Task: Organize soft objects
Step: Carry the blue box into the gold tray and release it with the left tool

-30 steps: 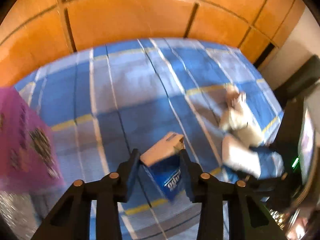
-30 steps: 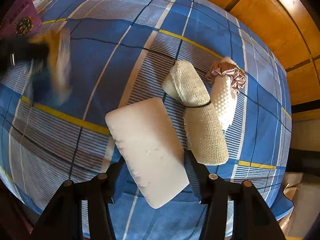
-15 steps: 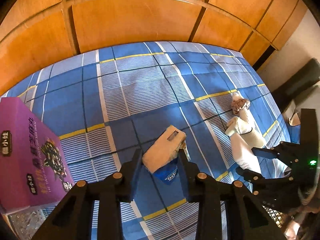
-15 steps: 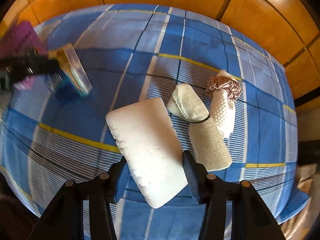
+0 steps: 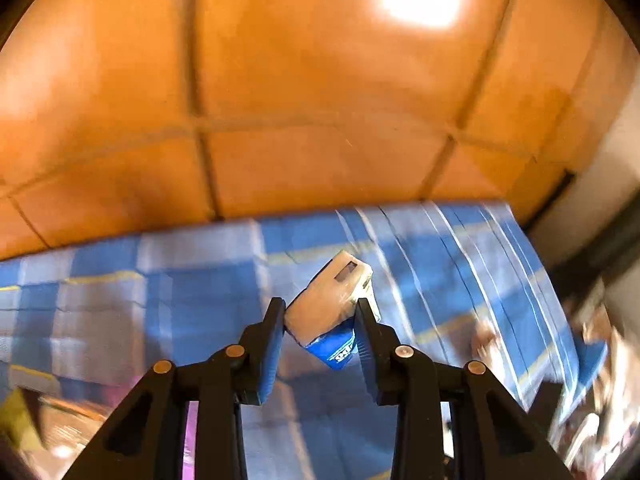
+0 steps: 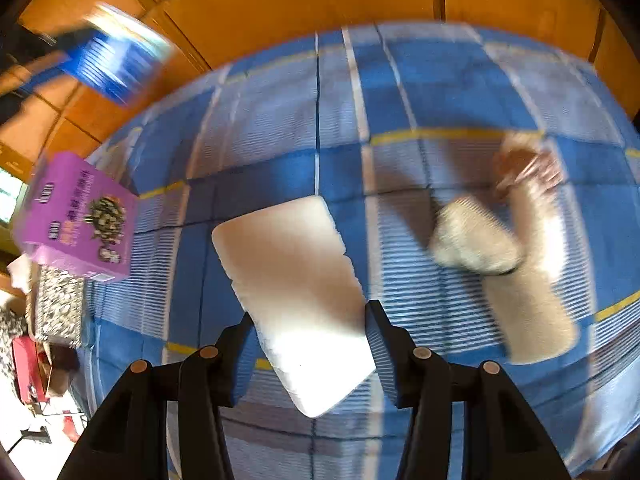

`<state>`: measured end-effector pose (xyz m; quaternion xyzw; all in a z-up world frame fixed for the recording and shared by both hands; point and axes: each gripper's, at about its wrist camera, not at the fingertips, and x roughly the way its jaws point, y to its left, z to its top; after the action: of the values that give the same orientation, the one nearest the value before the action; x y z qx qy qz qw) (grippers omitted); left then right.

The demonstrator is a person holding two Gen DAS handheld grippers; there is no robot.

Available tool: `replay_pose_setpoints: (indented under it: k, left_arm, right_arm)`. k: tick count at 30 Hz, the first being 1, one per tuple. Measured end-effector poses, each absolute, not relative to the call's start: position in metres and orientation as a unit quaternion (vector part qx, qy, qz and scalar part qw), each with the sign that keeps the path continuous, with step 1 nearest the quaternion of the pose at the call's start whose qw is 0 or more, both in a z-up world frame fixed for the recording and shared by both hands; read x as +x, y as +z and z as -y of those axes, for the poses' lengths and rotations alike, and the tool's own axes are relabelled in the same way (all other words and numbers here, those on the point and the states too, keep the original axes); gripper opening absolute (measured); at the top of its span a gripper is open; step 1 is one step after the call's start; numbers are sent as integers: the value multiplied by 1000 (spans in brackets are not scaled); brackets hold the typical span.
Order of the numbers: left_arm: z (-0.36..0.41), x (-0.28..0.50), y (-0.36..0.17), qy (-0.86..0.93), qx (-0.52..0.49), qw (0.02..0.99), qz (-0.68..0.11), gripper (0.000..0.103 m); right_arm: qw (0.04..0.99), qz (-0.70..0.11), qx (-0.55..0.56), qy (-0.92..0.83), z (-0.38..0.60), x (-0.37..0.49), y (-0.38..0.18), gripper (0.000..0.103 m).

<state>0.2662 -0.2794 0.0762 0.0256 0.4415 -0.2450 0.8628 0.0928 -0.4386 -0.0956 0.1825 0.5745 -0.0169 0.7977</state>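
Left wrist view: the tissue pack [image 5: 330, 302] sits between the fingertips of the left gripper [image 5: 320, 312], clear above the blue checked bedspread [image 5: 180, 280]; both pads press its sides, so the jaws are nearly closed and pinching it (blue wrapper end toward the camera). Right wrist view: the white foam block [image 6: 296, 296] lies on the bedspread between the fingers of the right gripper [image 6: 308, 316], whose jaws stand about half spread, each pad against a long edge of the block.

One tissue pack [image 5: 328, 304], one white sponge [image 6: 294, 280], one purple box [image 6: 76, 216], two rolled cloths [image 6: 500, 264] (blurred)
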Motion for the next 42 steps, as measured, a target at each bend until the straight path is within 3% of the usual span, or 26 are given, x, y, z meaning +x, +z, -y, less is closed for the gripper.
replay_pose_setpoints:
  k: [6,13,25,33,42]
  left_arm:
    - [188,319,105,-143,7,899,-414,35]
    - [59,330,98,-38,-5,912,-409,35]
    - [-109,199,58,13,-54,919,-390,35]
    - [-193,106,-6,70,-113,900,-415,35]
    - [-259,105,-37,122,-166,885,-417,37]
  right_arm:
    - [803,-571,172,-24,436,97,-99,51]
    - [800,-576,165,-23,434,100,-99,52]
    - [805,-580,114,-42,422,102,-99,52]
    - [814,-573,69,-66,408,103,-102,51]
    - [820,-563,2,-99,388,99,-105,51]
